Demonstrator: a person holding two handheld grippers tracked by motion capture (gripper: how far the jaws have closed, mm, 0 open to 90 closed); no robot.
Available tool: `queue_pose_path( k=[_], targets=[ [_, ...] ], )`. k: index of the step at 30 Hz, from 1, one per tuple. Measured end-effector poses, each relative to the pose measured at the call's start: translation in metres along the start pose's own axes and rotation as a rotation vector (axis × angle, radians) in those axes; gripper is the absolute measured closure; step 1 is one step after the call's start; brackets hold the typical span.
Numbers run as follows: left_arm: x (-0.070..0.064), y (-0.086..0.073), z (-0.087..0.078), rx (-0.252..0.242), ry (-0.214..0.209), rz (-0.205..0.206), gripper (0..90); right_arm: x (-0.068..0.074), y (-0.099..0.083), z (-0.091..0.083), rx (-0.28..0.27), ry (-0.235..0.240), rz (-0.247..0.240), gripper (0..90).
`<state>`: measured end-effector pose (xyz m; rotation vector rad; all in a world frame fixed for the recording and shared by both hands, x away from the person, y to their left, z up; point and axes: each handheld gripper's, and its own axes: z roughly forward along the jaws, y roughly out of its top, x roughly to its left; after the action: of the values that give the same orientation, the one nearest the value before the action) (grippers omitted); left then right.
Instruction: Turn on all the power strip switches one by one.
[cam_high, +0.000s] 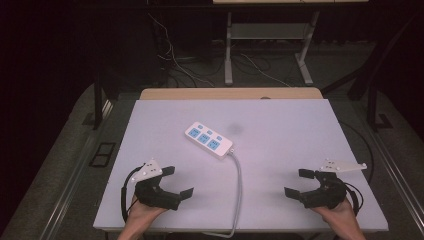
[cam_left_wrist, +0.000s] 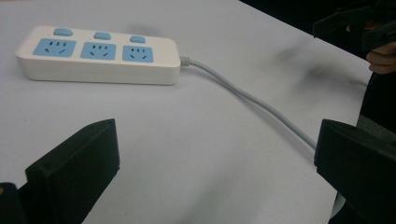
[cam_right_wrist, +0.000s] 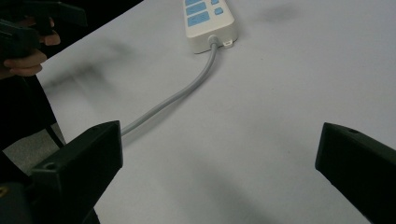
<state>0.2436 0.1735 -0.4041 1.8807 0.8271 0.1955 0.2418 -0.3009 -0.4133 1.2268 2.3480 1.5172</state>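
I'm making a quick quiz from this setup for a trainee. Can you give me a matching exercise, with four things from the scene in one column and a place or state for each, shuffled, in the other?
Things:
1. power strip
2. grey cable
3. left gripper
4. right gripper

Places or states:
A. runs from the strip's end over the table's near edge
B. open, at the near right of the table
C. lies near the middle of the table, nothing plugged in
D. open, at the near left of the table

Pairs: 1-C, 2-A, 3-D, 4-B
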Motion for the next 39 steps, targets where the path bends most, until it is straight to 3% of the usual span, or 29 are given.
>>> queue_pose_path(
  k=[21, 39],
  targets=[
    [0.011, 0.035, -0.007, 0.042, -0.015, 0.012, 0.0, 0.002, 0.0, 0.001, 0.003, 0.001, -0.013, 0.5],
    [0.023, 0.06, 0.009, 0.075, -0.034, 0.021, 0.0, 0.001, 0.0, -0.001, 0.0, -0.006, -0.014, 0.6]
  ],
)
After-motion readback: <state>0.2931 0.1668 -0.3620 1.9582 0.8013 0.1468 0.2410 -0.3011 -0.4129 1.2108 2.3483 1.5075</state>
